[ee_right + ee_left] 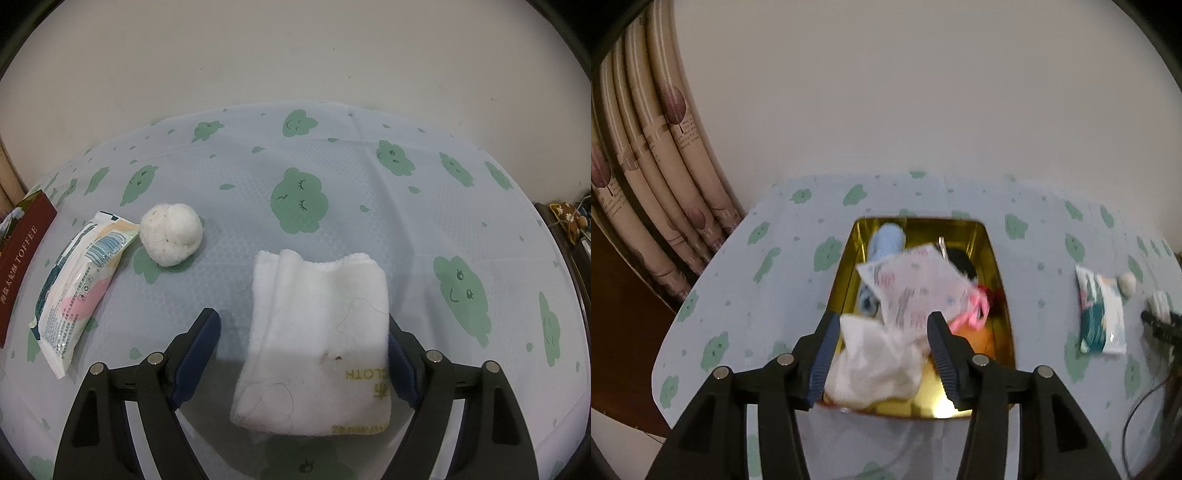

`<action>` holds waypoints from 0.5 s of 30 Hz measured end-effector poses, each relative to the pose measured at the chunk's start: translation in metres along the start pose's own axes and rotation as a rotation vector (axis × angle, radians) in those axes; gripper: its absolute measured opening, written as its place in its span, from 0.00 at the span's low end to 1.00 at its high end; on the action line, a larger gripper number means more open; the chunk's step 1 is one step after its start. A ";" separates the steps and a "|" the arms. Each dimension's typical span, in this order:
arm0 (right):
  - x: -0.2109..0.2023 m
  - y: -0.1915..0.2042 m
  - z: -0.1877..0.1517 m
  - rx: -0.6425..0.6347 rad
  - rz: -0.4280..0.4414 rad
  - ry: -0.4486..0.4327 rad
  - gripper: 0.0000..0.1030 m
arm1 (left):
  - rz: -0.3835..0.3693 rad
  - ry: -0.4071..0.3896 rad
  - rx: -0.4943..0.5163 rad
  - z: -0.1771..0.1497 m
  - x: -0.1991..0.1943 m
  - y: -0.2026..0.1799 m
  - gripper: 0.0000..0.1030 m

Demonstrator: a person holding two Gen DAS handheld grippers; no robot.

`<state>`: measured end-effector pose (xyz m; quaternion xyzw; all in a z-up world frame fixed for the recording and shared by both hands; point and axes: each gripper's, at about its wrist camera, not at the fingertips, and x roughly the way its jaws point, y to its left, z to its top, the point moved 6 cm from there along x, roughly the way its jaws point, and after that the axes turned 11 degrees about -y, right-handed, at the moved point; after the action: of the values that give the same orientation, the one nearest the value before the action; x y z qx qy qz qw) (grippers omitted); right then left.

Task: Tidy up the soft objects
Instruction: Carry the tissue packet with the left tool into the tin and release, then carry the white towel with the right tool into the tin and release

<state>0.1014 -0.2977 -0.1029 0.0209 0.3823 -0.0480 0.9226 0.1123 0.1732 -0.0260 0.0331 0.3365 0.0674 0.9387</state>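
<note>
Nearest in the left wrist view, the left gripper [882, 354] is seen with its jaws apart above the near end of a gold-lined tin [997, 273]; a crumpled white cloth [875, 365] lies between the fingers, touching the left pad but clear of the right one, so it is not clamped. Past it in the tin, a white printed pouch [916, 284] tied with a pink ribbon [975, 314] is laid over a light blue soft item [886, 240], with an orange object [979, 338] and something black [964, 262] to the right; the contents are blurred. Only this view shows the tin's inside and the rolled paper tubes [665, 166] at far left. In the right wrist view, the right gripper [303, 354] is held with jaws wide apart around a folded white towel [317, 347], which lies flat on the cloud-print tablecloth [369, 192]; the right pad sits against or just beside the towel's edge, the left pad well clear of it. The towel looks fluffy, with yellow lettering at its near edge and some stray hairs. Farther left, a white fluffy ball [172, 234] rests just beside a wipes packet [79, 284], and the tin's red outer wall, marked TOFFEE, is seen at the left edge. The packet and ball are also seen, small, at the right of the left wrist view.
</note>
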 end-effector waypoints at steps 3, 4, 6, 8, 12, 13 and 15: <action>-0.004 0.000 -0.002 0.007 -0.001 0.027 0.79 | 0.026 -0.009 -0.002 -0.012 -0.001 0.007 0.49; -0.006 -0.001 -0.003 0.013 0.001 0.035 0.79 | 0.026 -0.012 -0.011 -0.014 -0.001 0.010 0.49; -0.012 -0.004 -0.003 0.042 -0.005 0.033 0.75 | 0.039 -0.012 -0.023 -0.017 -0.001 0.016 0.49; -0.015 -0.010 -0.004 0.069 -0.015 0.031 0.53 | 0.041 -0.019 -0.042 -0.019 -0.002 0.022 0.49; -0.020 -0.014 -0.005 0.058 -0.039 0.032 0.40 | 0.055 -0.035 -0.074 -0.023 -0.003 0.032 0.49; -0.023 -0.013 -0.005 0.043 -0.048 0.026 0.35 | 0.057 -0.032 -0.081 -0.024 -0.003 0.033 0.49; -0.027 -0.010 -0.003 0.024 -0.067 0.020 0.28 | 0.069 -0.028 -0.078 -0.029 -0.002 0.035 0.49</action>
<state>0.0793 -0.3058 -0.0855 0.0197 0.3912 -0.0830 0.9163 0.0892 0.2083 -0.0433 0.0090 0.3193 0.1124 0.9409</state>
